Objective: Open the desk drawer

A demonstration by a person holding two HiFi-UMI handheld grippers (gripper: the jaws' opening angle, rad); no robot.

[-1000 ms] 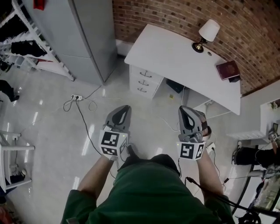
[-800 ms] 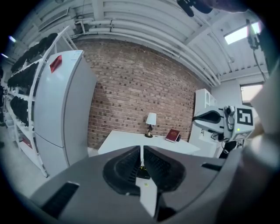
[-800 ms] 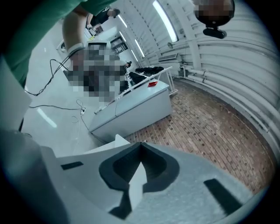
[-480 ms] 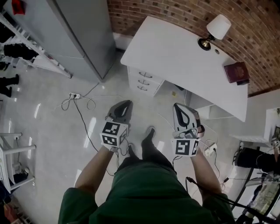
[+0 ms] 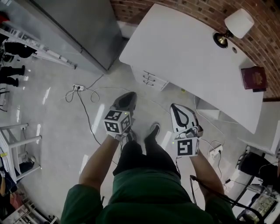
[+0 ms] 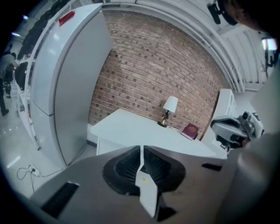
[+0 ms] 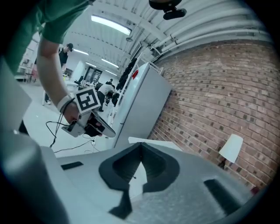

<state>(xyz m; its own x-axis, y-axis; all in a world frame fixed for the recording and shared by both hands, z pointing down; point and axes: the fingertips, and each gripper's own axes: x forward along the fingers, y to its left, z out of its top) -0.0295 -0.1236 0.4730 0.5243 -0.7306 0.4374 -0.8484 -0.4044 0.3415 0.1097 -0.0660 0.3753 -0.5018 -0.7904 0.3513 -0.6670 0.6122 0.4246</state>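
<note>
Abreast, left gripper (image 5: 127,95) and right gripper (image 5: 174,107) face the desk (image 5: 183,48), closed.

I see a white desk (image 5: 188,57) with white drawers (image 5: 151,78), a red-brown brick wall (image 5: 192,11) beyond, a maroon book (image 5: 253,78) far right; my left gripper (image 5: 128,95) is dark, my right gripper (image 5: 174,106) pale

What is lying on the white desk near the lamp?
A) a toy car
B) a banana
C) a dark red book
C: a dark red book lies flat on the desk, close to the lamp; no banana or toy car is there.
</note>
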